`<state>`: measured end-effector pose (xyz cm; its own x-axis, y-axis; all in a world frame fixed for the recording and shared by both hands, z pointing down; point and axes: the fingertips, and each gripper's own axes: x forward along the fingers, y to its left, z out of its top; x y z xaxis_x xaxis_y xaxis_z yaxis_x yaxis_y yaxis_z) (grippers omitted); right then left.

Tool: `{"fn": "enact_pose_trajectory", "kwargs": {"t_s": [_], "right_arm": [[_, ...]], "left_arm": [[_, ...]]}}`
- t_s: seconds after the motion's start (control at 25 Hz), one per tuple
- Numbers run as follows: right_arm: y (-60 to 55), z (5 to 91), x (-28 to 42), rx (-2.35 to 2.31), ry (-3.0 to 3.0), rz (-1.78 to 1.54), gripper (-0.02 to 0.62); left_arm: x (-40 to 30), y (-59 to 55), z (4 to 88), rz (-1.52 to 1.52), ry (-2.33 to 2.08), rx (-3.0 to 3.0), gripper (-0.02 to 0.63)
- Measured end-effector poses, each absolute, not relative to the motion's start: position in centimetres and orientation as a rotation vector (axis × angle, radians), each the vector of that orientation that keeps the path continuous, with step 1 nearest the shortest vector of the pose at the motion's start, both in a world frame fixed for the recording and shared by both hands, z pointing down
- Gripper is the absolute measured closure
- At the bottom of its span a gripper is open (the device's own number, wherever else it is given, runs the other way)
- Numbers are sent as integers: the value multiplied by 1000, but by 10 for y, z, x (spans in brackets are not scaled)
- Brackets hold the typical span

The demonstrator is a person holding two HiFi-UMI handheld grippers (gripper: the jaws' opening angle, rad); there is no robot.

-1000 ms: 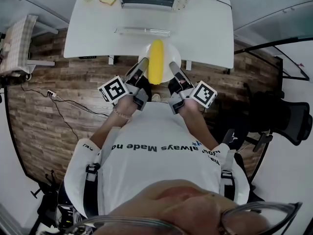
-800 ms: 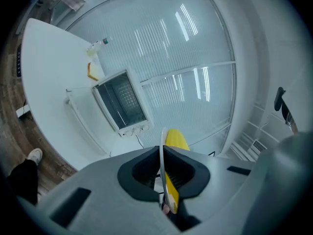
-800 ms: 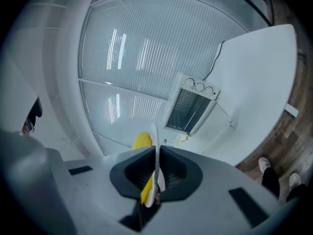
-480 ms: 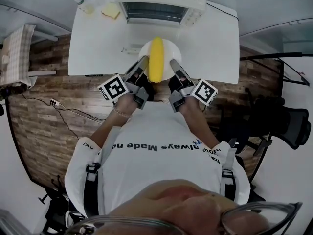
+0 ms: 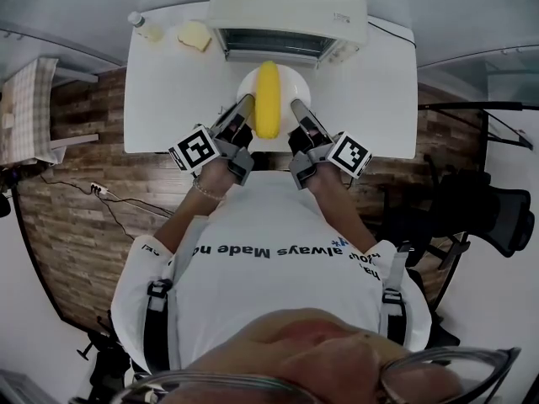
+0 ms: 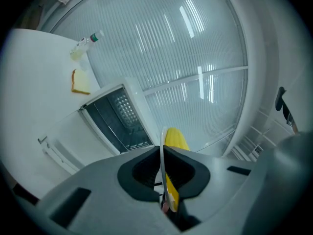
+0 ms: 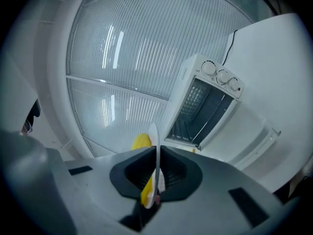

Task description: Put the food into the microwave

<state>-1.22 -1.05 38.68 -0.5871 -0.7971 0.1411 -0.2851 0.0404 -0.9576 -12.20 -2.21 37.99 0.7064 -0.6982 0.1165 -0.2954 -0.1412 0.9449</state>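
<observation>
A long yellow piece of food (image 5: 268, 99) lies on a white plate (image 5: 289, 81), held above the white table (image 5: 168, 91) just in front of the microwave (image 5: 286, 7). The oven's mouth (image 5: 269, 43) is open and dark inside. My left gripper (image 5: 244, 112) is shut on the plate's left rim and my right gripper (image 5: 296, 112) on its right rim. In the left gripper view the plate's thin edge (image 6: 162, 146) runs between the jaws, with the yellow food (image 6: 175, 140) beyond it. The right gripper view shows the plate edge (image 7: 156, 141) the same way, beside the food (image 7: 141, 142).
A slice of bread (image 5: 194, 34) and a small bottle (image 5: 145, 25) stand on the table left of the microwave. The microwave's door (image 6: 61, 148) hangs open and low in front of its mouth. Knobs (image 7: 221, 75) sit on its right side. Wooden floor surrounds the table.
Both grippers have carried the plate forward over the table, and it is now much closer to the microwave's open mouth. The grip on both rims is unchanged.
</observation>
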Motion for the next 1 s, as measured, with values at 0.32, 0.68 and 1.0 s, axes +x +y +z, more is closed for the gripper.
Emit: {"fn": "enact_pose_trajectory", "kwargs": {"t_s": [0.32,0.68,1.0], "right_arm": [[-34,397,-12,-1110,1857,-1581,569],[-51,399,11,-1121,1853,-1603,569],[-66,403,40,-1117,1848,-1626,569]], "left_arm": [[-122,-49,388,-379,-795,1753,584],[-100,-67,390,-375,-797,1734,584],[-68,-80,397,-396,-782,1680,584]]}}
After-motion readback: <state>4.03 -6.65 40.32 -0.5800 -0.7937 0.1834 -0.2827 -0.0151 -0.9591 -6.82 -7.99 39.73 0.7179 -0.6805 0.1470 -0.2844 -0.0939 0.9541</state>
